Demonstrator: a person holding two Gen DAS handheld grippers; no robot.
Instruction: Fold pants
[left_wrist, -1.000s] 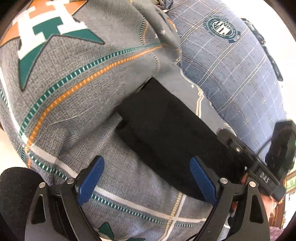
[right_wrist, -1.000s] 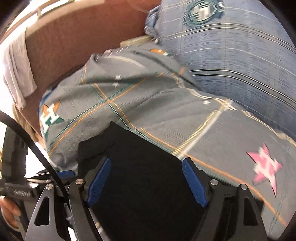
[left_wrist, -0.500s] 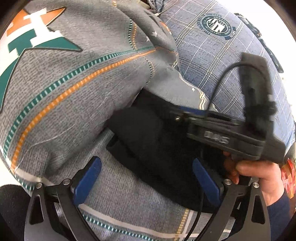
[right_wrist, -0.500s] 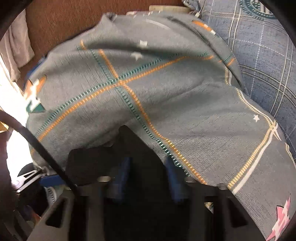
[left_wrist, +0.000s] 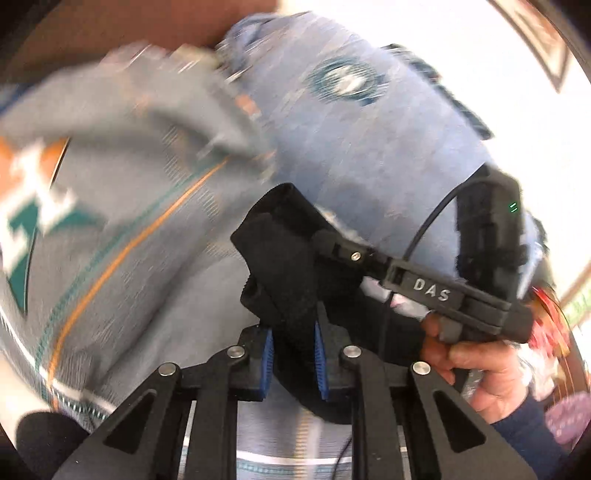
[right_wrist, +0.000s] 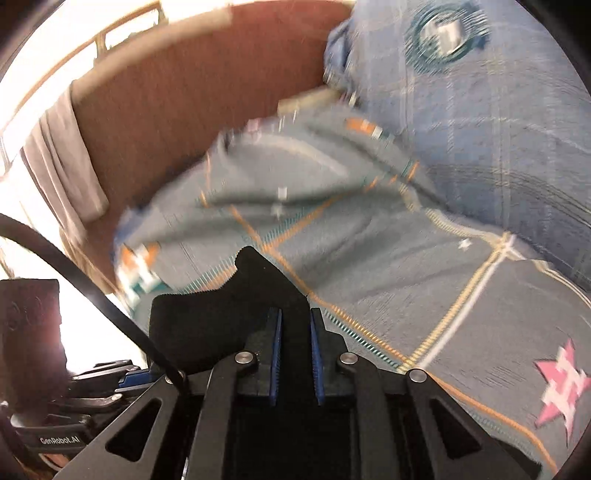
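Both sets of jaws have just closed and pinch the black pants (left_wrist: 288, 258): left gripper (left_wrist: 293, 356) and right gripper (right_wrist: 295, 350) hold an edge above the bed (right_wrist: 406, 288).

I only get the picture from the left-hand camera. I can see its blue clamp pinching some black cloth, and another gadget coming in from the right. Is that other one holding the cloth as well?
Observer: Yes. In its own camera the right gripper has its blue pads closed on the same black pants; its jaws have just been closing.
Operator: What lies past it?
Observer: A grey bedspread with a pink star printed near its right edge.
Operator: Anything at the back?
Observer: A brown headboard with a grey cloth draped over its left end.
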